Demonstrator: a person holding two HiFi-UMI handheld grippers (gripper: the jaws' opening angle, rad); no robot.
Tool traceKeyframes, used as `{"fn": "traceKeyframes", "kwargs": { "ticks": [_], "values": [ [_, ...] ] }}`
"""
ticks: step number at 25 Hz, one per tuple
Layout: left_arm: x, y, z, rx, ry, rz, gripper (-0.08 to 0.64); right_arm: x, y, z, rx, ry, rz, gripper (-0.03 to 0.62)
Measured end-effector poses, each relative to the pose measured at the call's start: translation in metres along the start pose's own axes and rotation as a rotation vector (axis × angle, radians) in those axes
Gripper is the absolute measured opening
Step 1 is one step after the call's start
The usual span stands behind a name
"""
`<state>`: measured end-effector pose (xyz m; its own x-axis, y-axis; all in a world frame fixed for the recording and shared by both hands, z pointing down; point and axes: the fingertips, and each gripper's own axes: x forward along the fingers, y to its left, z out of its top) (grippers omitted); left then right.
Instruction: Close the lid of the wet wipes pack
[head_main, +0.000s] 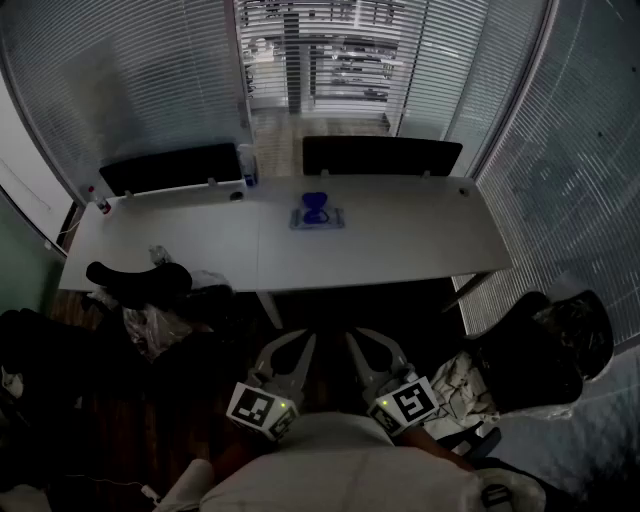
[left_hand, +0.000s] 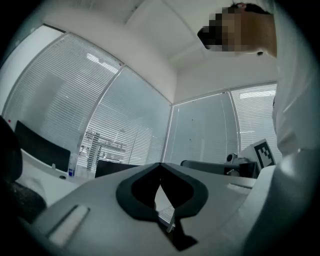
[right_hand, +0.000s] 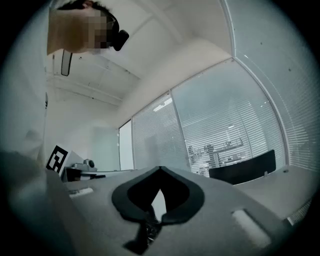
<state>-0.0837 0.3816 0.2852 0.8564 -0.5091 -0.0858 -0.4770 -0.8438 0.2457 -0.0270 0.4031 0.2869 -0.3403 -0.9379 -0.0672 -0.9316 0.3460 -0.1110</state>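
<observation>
Wet wipes pack (head_main: 317, 217) is in neither gripper. Left gripper (head_main: 298, 342) and right gripper (head_main: 361, 340) sit side by side at lower centre of the head view, jaws fully together, nothing between them. Beyond them, at upper centre, the white table (head_main: 410, 235) carries the pack at its middle, well apart from both grippers. The blue lid (head_main: 316, 204) appears raised.

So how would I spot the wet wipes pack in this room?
Find the long white table in front of the window blinds. Near its middle, just before the right-hand dark panel, lies the wet wipes pack. It alone is a flat pale packet topped with bright blue.
</observation>
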Motion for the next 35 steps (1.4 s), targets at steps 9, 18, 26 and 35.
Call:
{"fn": "traceKeyframes", "kwargs": {
  "ticks": [9, 18, 26, 35],
  "values": [
    [0.004, -0.004, -0.004, -0.011, 0.004, -0.013, 0.003, -0.001, -0.003, 0.007, 0.064, -0.042, -0.001, 0.0],
    [0.016, -0.012, -0.011, -0.002, 0.007, -0.024, 0.003, -0.013, -0.019, 0.007, 0.075, -0.047, -0.027, 0.0],
    [0.031, -0.027, -0.023, -0.009, 0.028, -0.005, 0.003, -0.03, -0.036, 0.004, 0.077, -0.041, -0.022, -0.001],
    [0.05, -0.045, -0.045, -0.029, 0.046, 0.023, 0.003, -0.052, -0.063, -0.003, 0.11, -0.036, -0.028, -0.001]
  ]
}}
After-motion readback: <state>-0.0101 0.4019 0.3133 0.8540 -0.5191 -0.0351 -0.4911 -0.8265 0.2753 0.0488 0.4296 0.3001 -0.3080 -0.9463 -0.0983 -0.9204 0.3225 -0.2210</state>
